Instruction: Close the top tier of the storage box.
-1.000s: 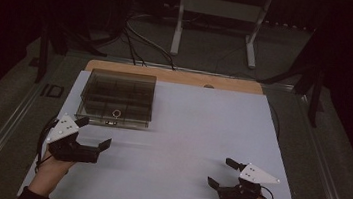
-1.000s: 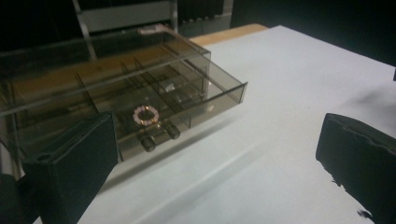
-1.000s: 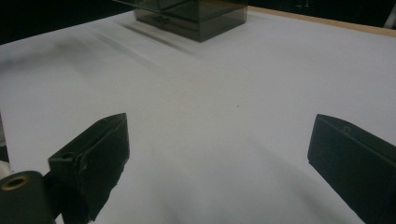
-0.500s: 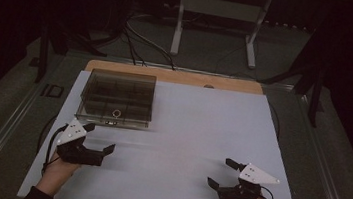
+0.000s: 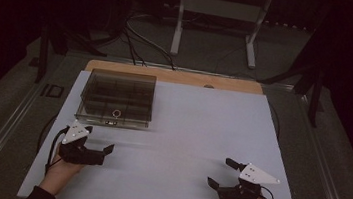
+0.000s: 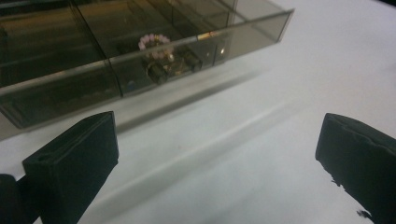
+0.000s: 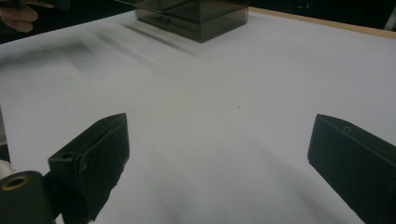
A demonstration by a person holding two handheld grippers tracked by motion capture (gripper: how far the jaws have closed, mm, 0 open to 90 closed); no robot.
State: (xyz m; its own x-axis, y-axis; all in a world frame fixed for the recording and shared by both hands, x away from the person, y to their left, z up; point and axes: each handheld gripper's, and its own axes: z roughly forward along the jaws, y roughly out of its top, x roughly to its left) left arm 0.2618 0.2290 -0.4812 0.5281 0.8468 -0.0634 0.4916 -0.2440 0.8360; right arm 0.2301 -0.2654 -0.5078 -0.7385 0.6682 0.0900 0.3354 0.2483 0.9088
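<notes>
A smoky clear plastic box (image 5: 117,98) with several compartments stands at the back left of the white table (image 5: 186,131). A small pale bead ring (image 5: 116,113) lies in one of its front compartments; in the left gripper view it shows as pink beads (image 6: 154,44) behind the box's front wall (image 6: 60,88). My left gripper (image 5: 98,139) is open and empty, just in front of the box, with its jaws (image 6: 215,154) spread wide. Near the front right edge, my right gripper (image 5: 222,172) is also open and empty, pointing across the table (image 7: 219,154) toward the box (image 7: 196,14).
A wooden strip (image 5: 177,76) runs along the table's far edge. Beyond it are a metal stand (image 5: 219,19) and cables (image 5: 141,35) on the dark floor. The person's left hand (image 7: 21,11) shows at the top left of the right gripper view.
My left gripper has shifted a little to the right and toward the near edge, staying open. The right gripper has stayed put.
</notes>
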